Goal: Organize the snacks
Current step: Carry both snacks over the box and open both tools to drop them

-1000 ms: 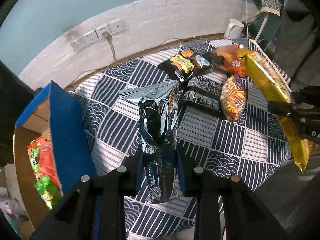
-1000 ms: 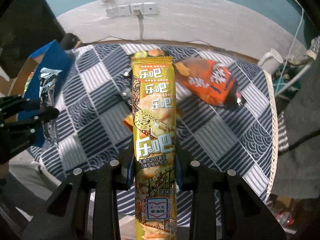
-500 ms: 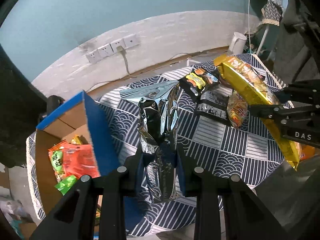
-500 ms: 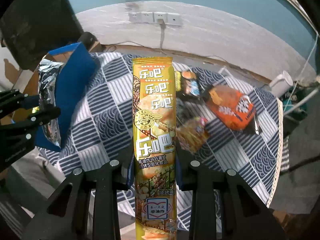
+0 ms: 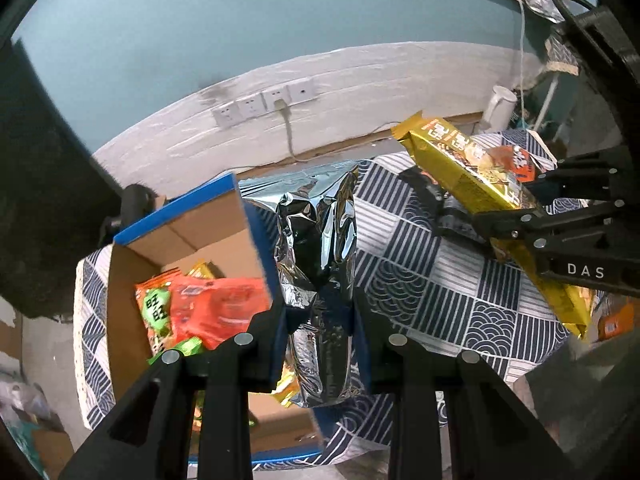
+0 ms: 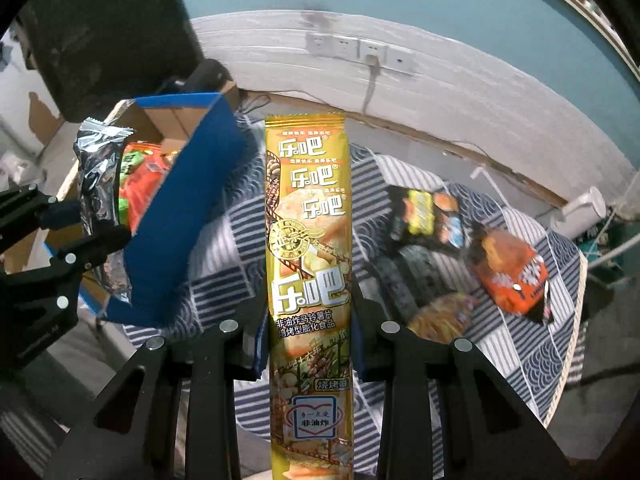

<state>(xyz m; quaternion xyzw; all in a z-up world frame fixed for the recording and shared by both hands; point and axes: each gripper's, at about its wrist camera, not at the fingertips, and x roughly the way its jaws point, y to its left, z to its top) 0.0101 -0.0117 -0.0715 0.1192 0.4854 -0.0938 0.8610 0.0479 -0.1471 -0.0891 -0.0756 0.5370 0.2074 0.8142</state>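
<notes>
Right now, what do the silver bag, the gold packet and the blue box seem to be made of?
Silver bag: likely metallised foil film, with mirror-like, crinkled creases. Gold packet: probably glossy printed plastic film, with a crimped top seal. Blue box: apparently cardboard, matte brown inside, blue coated outside. The left tool grips the bag; the right tool grips the packet.

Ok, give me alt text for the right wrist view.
The right gripper clamps a long gold chip pack upright above a blue-patterned tablecloth. To the left, the left gripper holds a silver foil bag at an open blue cardboard box.
</notes>
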